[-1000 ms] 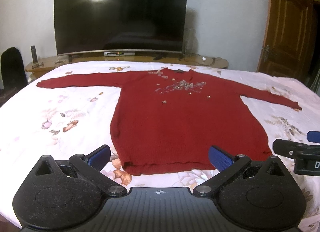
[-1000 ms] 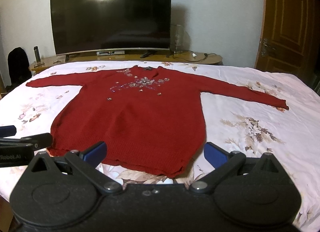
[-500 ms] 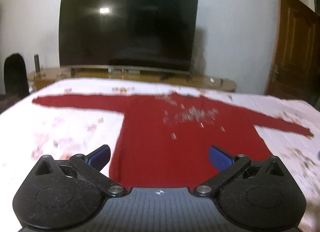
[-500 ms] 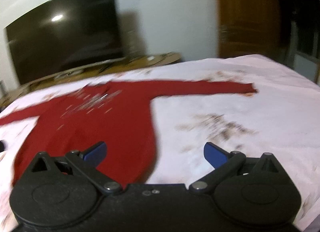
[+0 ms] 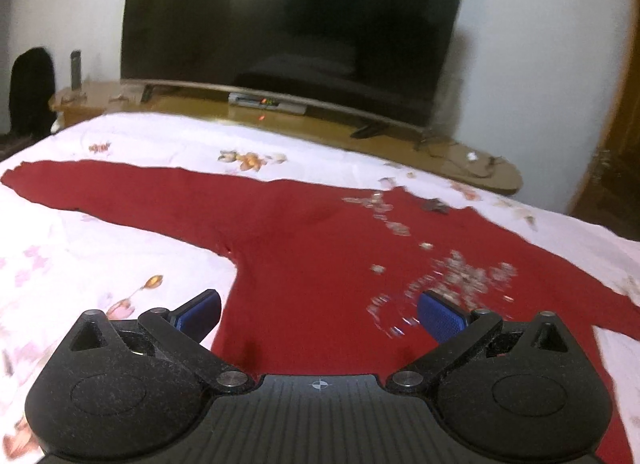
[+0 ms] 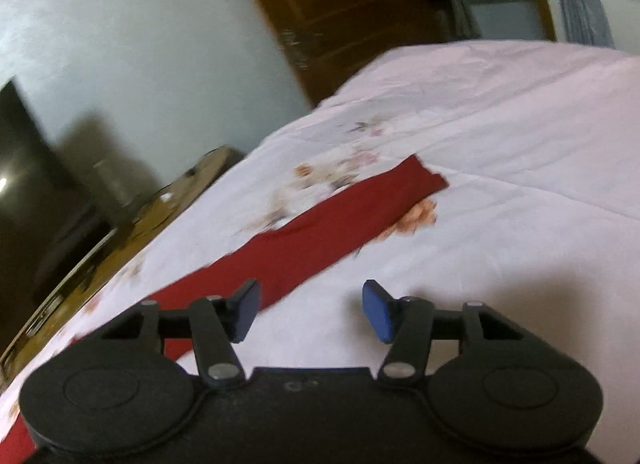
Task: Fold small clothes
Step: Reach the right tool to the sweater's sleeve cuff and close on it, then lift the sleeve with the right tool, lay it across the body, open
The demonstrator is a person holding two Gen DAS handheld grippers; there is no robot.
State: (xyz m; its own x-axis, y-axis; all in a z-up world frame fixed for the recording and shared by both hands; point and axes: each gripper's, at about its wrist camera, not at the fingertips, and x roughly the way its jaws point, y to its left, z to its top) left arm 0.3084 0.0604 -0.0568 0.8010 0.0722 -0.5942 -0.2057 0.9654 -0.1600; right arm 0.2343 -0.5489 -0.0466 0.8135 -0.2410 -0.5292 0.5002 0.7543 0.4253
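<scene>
A red long-sleeved sweater with beaded decoration on the chest lies flat on the floral bedsheet, sleeves spread out. My left gripper is open and empty, low over the sweater's body below the left armpit. In the right wrist view only the sweater's right sleeve shows, running diagonally to its cuff. My right gripper is open and empty, just above the sheet at the sleeve's near edge, its left pad over the red fabric.
A large curved TV stands on a low wooden bench beyond the bed's far edge. A wooden door is at the right. A dark chair is at the far left.
Both grippers moved forward over the bed. The left went from the hem to the upper body. The right swung to the right, out to the right sleeve, and its jaws narrowed somewhat.
</scene>
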